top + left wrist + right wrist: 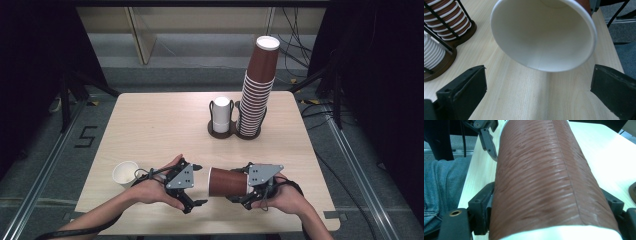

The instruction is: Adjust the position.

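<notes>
A brown ribbed paper cup [226,181] lies level above the table's near edge, with my right gripper [241,186] shut on its sides near the base. In the right gripper view the cup [544,177] stretches away between the two black jaws of that gripper [549,206]. Its white mouth [544,35] faces my left gripper [539,95], whose jaws stand wide apart with nothing between them. From above, the left gripper [199,184] is open just left of the cup's rim, not touching it.
A single white paper cup [125,174] stands upright at the near left. At the back middle a dark two-slot holder [222,133] carries a short stack of white cups [221,114] and a tall leaning stack of brown cups [257,90]. The wooden table [160,125] is bare between them.
</notes>
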Tool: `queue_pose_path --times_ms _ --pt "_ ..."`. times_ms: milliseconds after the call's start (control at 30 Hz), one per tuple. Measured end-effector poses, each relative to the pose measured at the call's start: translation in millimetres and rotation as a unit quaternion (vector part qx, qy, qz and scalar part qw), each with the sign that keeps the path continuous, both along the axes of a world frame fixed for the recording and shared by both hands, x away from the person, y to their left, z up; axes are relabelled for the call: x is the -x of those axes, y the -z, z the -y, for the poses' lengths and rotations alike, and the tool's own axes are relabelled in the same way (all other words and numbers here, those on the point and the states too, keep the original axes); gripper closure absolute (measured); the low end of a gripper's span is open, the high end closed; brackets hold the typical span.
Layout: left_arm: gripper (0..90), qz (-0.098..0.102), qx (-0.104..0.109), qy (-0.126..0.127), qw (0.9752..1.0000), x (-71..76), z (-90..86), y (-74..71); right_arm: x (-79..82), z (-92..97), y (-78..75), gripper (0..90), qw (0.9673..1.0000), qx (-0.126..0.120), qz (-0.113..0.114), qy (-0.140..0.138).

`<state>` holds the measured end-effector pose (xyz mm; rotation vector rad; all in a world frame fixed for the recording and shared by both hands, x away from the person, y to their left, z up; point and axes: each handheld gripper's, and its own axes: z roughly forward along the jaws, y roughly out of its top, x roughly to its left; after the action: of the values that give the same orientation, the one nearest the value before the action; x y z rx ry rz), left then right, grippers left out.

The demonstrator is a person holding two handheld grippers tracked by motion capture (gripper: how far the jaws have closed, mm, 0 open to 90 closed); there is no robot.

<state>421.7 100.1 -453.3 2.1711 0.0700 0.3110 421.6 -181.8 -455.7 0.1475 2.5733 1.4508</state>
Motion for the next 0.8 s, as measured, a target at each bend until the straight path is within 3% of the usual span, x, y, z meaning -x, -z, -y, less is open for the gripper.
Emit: queue_pose_path --times_ms 33,200,267,300,333,500,533,600,800 --pt "0.0 -0.005 0.009 0.004 0.9999 0.3 0.9 -0.2 0.4 -0.6 -0.2 21.2 1.0000 -0.001 0.000 -0.001" --pt "0.0 -0.004 0.010 0.021 0.9997 -0.4 5.2 -1.5 0.8 -4.2 -2.3 21.2 0.9998 -0.009 0.015 -0.012" --pt "0.0 -0.006 0.008 0.027 0.9996 -0.6 7.4 -2.4 2.4 -6.1 -2.8 21.2 0.9998 -0.011 0.008 -0.015" --pt "0.0 -0.008 0.010 0.028 0.9995 -0.5 8.7 -2.6 2.1 -6.9 -3.3 21.2 0.9996 -0.011 0.016 -0.018" --pt "0.0 -0.009 0.013 0.029 0.9995 -0.3 9.9 -2.8 3.4 -8.3 -3.2 21.2 0.9998 -0.011 0.006 -0.017" --pt "0.0 -0.012 0.026 0.036 0.9989 0.3 14.6 -5.0 2.8 -13.0 -4.2 21.2 0.9993 -0.012 0.018 -0.029" --pt "0.0 -0.015 0.032 0.036 0.9987 0.5 15.1 -5.6 4.0 -13.5 -4.0 21.2 0.9995 -0.011 0.006 -0.028" --pt "0.0 -0.016 0.036 0.038 0.9985 0.0 15.5 -7.3 2.4 -14.4 -4.3 21.2 0.9992 -0.012 0.019 -0.033" --pt "7.3 -0.012 0.044 0.041 0.9981 0.3 15.0 -10.3 2.9 -14.7 -4.2 21.2 0.9991 -0.014 0.020 -0.035"
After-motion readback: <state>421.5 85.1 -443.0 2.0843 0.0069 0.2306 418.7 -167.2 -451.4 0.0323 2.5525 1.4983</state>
